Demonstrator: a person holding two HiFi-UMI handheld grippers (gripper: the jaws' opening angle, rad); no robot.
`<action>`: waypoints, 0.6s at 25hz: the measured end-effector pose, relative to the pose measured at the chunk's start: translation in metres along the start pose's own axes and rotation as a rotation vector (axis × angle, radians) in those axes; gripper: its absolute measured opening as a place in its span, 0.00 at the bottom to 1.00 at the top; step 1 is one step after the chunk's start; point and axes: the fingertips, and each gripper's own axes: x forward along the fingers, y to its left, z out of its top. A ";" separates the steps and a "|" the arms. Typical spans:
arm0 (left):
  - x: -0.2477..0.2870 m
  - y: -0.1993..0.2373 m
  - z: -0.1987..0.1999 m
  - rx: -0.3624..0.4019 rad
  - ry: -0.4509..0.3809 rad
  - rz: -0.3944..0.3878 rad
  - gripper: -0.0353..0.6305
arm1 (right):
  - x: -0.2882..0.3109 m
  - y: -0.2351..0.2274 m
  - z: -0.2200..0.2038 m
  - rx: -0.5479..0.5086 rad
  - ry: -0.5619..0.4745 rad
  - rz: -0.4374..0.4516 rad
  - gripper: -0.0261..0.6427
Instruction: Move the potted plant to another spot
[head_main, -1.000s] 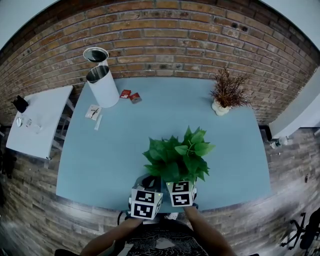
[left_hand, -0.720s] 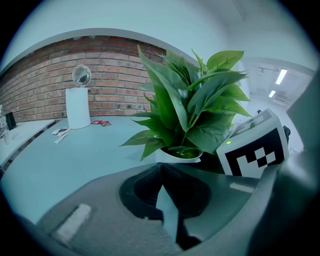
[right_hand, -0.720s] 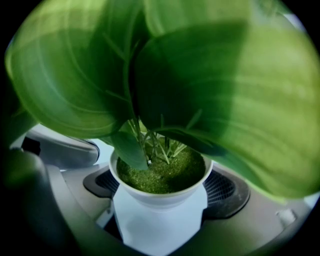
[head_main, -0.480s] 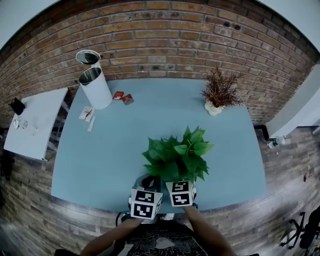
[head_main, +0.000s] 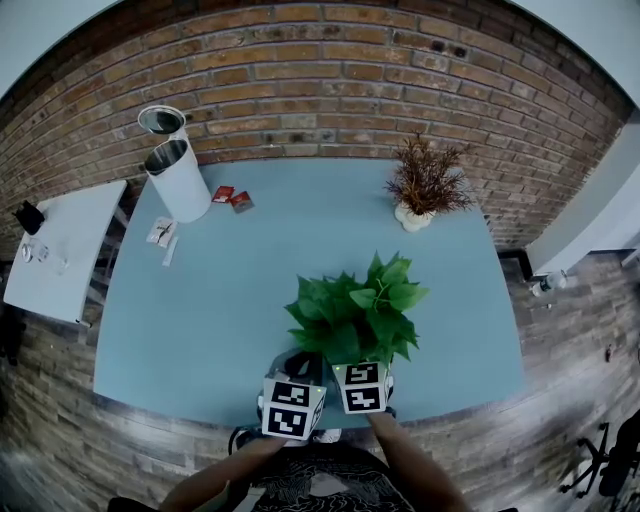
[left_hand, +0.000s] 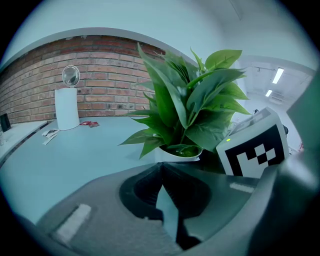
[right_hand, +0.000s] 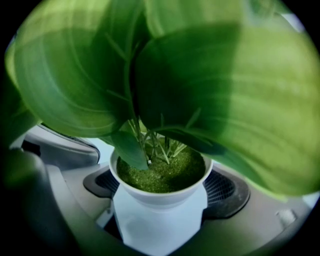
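- Head view: plant (head_main: 356, 308) stands over the near edge of the blue table (head_main: 250, 290), directly ahead of the person. Its pot is hidden under the leaves.
- The left gripper (head_main: 297, 368) and right gripper (head_main: 362, 372) sit side by side at the plant's near side, marker cubes up.
- At the far side, by the brick wall (head_main: 320, 90): a white bin (head_main: 178, 180) at left with 2 red packets (head_main: 231, 198) beside it, and a dried plant (head_main: 425, 182) at right, well apart from the green one.
- A white side table (head_main: 55, 250) stands left of the blue table.
- Left gripper view: left gripper (left_hand: 160, 167) has its jaws closed together at the tips, with nothing between them. The plant (left_hand: 192, 107) is just ahead and to the right, the right gripper's cube (left_hand: 255, 147) beside it.
- Right gripper view: right gripper (right_hand: 157, 212) is clamped on the white pot (right_hand: 160, 197), 1 pad (right_hand: 97, 182) on each side below the rim. Broad leaves fill the upper frame.
- No view shows whether the pot rests on the table.
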 end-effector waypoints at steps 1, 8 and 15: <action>0.002 -0.002 0.000 0.001 0.000 -0.001 0.05 | -0.001 -0.003 0.000 0.000 -0.003 -0.001 0.80; 0.011 -0.018 0.003 0.009 0.000 -0.007 0.05 | -0.007 -0.022 -0.002 0.002 -0.011 -0.012 0.80; 0.022 -0.035 0.009 0.018 0.003 -0.025 0.05 | -0.013 -0.042 -0.005 0.011 -0.014 -0.023 0.80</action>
